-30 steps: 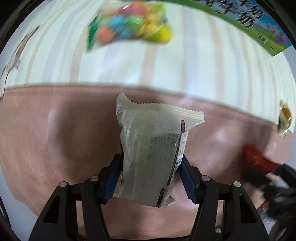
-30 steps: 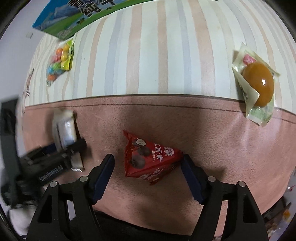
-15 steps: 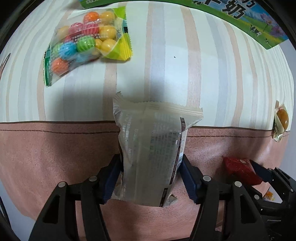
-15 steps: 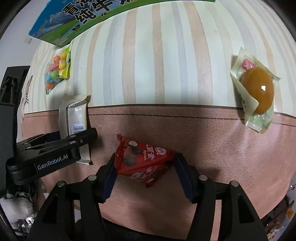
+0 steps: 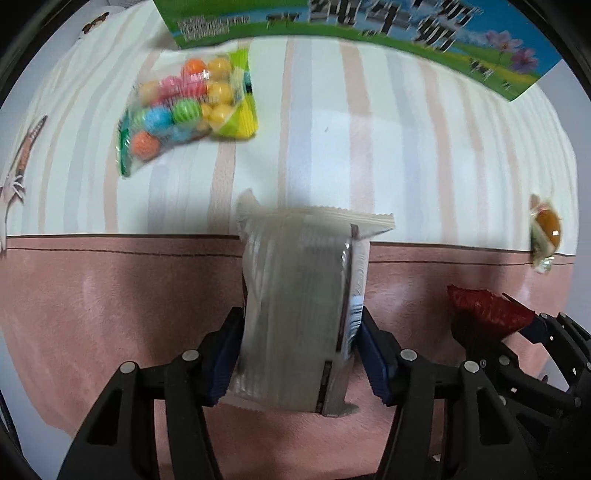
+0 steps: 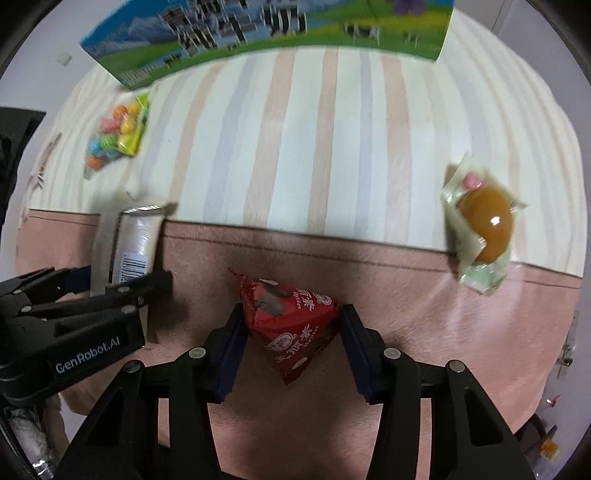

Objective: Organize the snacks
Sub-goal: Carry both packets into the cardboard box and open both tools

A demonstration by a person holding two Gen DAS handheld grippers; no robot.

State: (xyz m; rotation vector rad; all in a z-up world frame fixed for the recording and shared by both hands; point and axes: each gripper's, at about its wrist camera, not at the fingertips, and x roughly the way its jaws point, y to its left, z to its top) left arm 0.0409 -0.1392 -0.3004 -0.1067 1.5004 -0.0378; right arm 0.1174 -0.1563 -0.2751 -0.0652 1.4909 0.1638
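Note:
A silvery white snack packet [image 5: 299, 295] stands upright between the pads of my left gripper [image 5: 299, 343], whose jaws are closing tighter on it. It hangs over the seam between the pink band and the striped cloth. My right gripper [image 6: 291, 332] is closing on a red triangular snack packet [image 6: 291, 314], with both pads against its sides. In the right wrist view the left gripper [image 6: 122, 284] and its white packet [image 6: 136, 240] sit at the left. In the left wrist view the red packet [image 5: 480, 306] shows at the right.
A bag of coloured candy balls [image 5: 184, 110] lies on the striped cloth [image 6: 295, 147] at the far left. A wrapped orange jelly cup [image 6: 484, 225] lies at the right by the pink band [image 6: 424, 295]. A green and blue milk carton box [image 6: 258, 33] lines the far edge.
The right jaws have come in from wide apart onto the red packet. The left gripper has carried the white packet farther over the cloth, so the candy bag and box look nearer.

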